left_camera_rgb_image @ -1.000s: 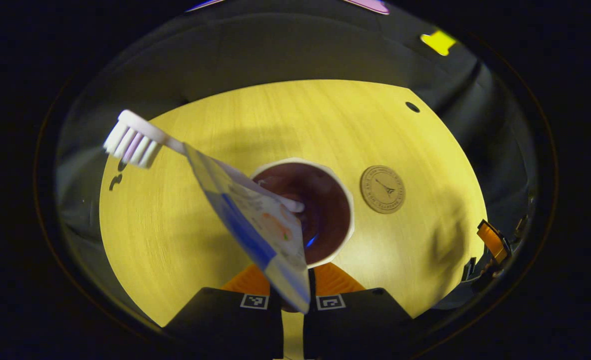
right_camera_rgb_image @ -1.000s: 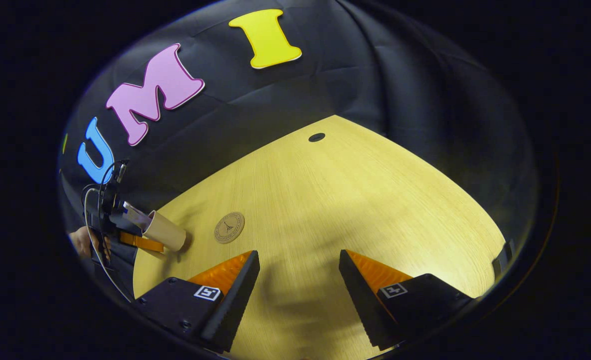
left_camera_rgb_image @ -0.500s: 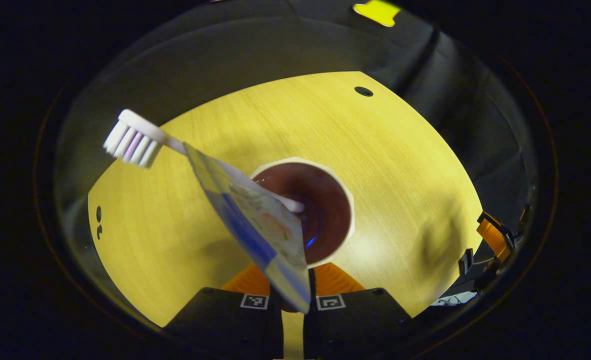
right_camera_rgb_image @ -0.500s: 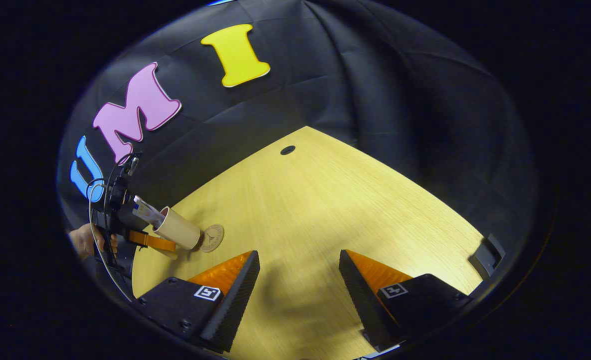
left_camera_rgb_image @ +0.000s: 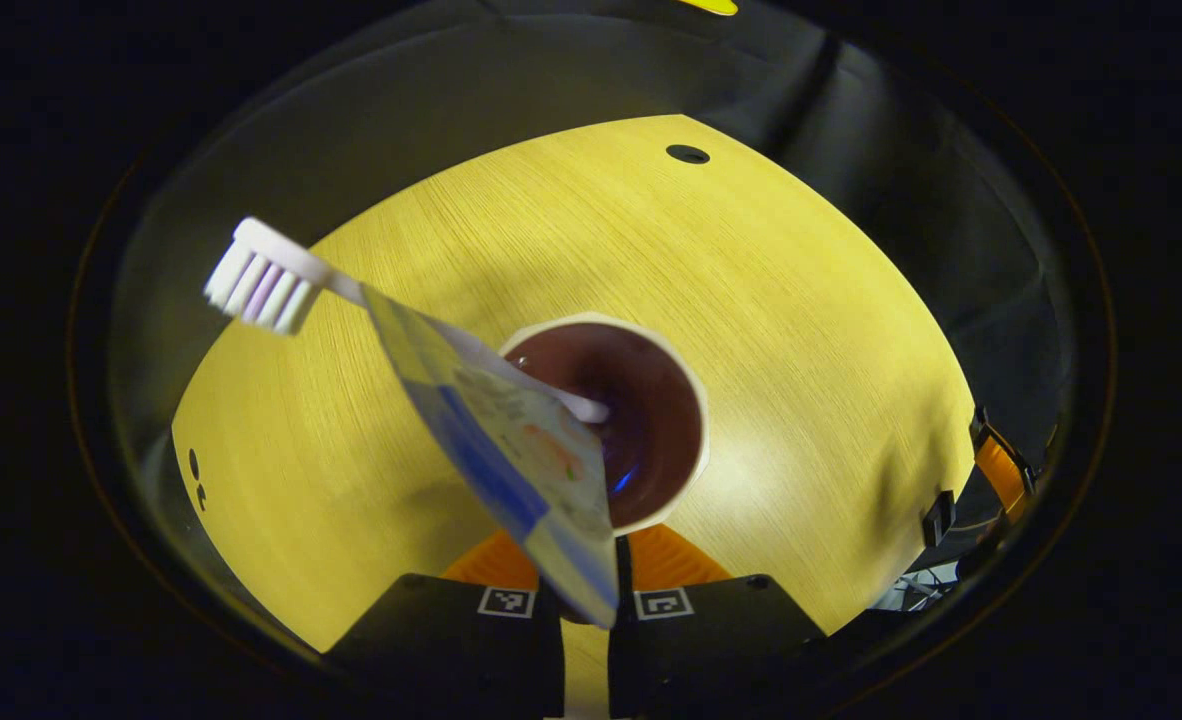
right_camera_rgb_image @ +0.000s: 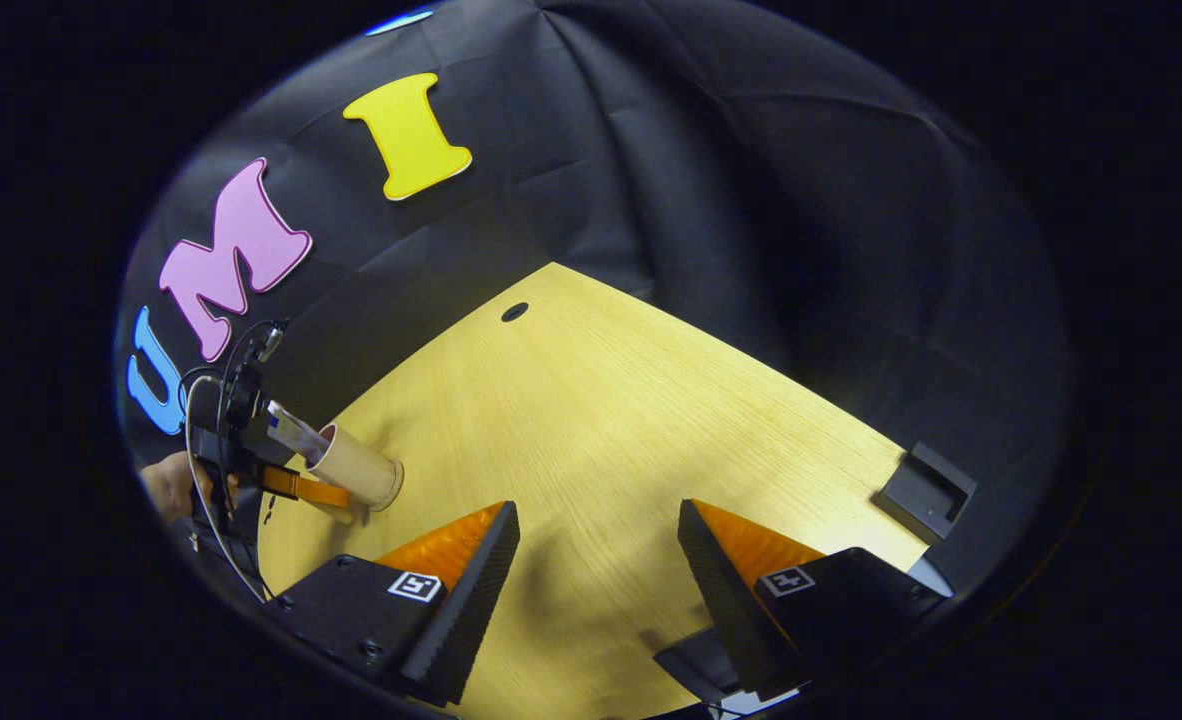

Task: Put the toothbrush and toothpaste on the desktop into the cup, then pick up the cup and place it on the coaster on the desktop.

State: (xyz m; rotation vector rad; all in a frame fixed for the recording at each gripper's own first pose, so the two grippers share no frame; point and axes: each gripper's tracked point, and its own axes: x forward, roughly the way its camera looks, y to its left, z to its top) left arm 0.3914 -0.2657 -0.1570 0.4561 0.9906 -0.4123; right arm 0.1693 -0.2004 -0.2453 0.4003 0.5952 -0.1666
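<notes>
L claw (left_camera_rgb_image: 591,590), in the left gripper view, is pinching the cup (left_camera_rgb_image: 641,470) by its near wall, at 6 o'clock of the rim. The orange fingers (left_camera_rgb_image: 676,558) sit tight on each side of it, so the mouth faces straight up at the camera. Prob held this way so the contents don't spill and the base stays free for setting down.

Toothbrush (left_camera_rgb_image: 281,280) and toothpaste (left_camera_rgb_image: 511,450) are both inside the cup. They lean out over the rim toward 10 o'clock, bristle head highest. The tube's flat tail comes down toward 6 o'clock, just over the claw, and hides part of the grip.

In the right gripper view the same cup (right_camera_rgb_image: 356,468) shows at 9 o'clock, tilted, its base end low to the counter (right_camera_rgb_image: 631,420); can't tell if it touches. A hand (right_camera_rgb_image: 173,485) is behind the L claw (right_camera_rgb_image: 291,485) there.

R claw (right_camera_rgb_image: 596,560) is spread wide, holding nothing, hovering over bare counter at 6 o'clock; looks parked out of the way.

Coaster can't be made out; judging by the task, prob under or behind the cup. A dark hole (left_camera_rgb_image: 687,154) lies at 12 o'clock on the counter, and a small black block (right_camera_rgb_image: 924,492) at 3 o'clock in the right gripper view.

Loading step looks done; placing the cup is what's left.
</notes>
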